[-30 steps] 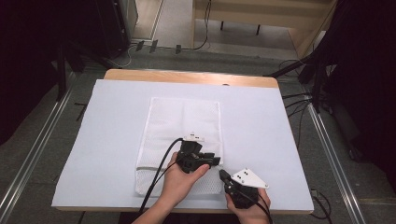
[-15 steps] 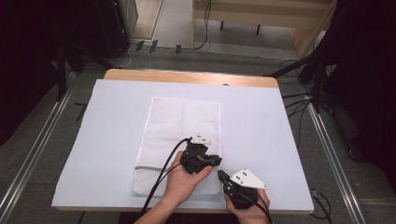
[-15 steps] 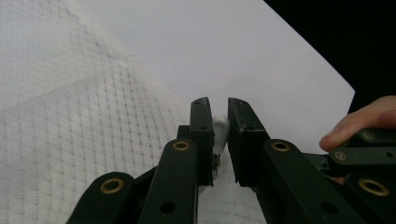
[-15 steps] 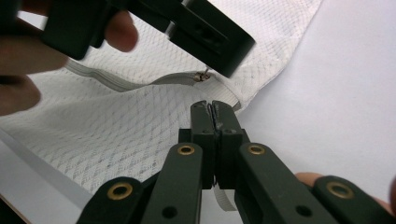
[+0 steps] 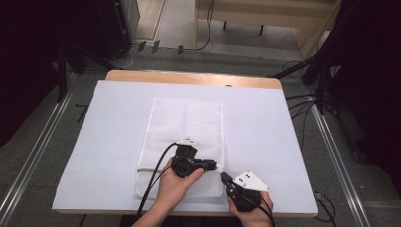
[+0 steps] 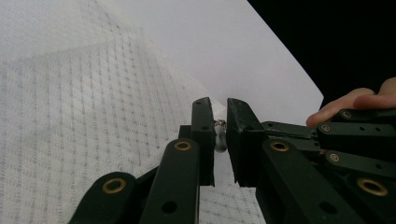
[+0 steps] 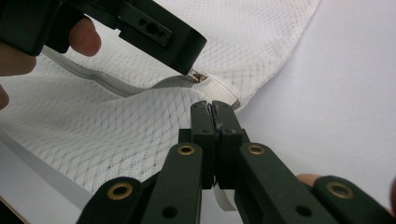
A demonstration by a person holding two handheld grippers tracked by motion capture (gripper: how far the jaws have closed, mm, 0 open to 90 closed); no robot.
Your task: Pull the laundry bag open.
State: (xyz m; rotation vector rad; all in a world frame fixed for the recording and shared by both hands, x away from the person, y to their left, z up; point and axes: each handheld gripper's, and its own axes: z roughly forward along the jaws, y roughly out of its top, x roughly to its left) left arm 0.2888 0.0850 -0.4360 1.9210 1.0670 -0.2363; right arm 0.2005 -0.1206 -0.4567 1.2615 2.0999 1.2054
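Two tools at a mesh bag's near right corner.
Left tool (image 5: pixel 212 165) has just been closing round the zip pull (image 6: pixel 219 135); right tool (image 7: pixel 214 108) pinches the bag (image 5: pixel 187 127) corner.

The near edge of the white mesh zippered laundry bag (image 5: pixel 187 124) lies hidden under the person's left hand (image 5: pixel 176 185), and its small metal zipper pull (image 6: pixel 219 135), toward twelve o'clock between black jaws, stays blurred.
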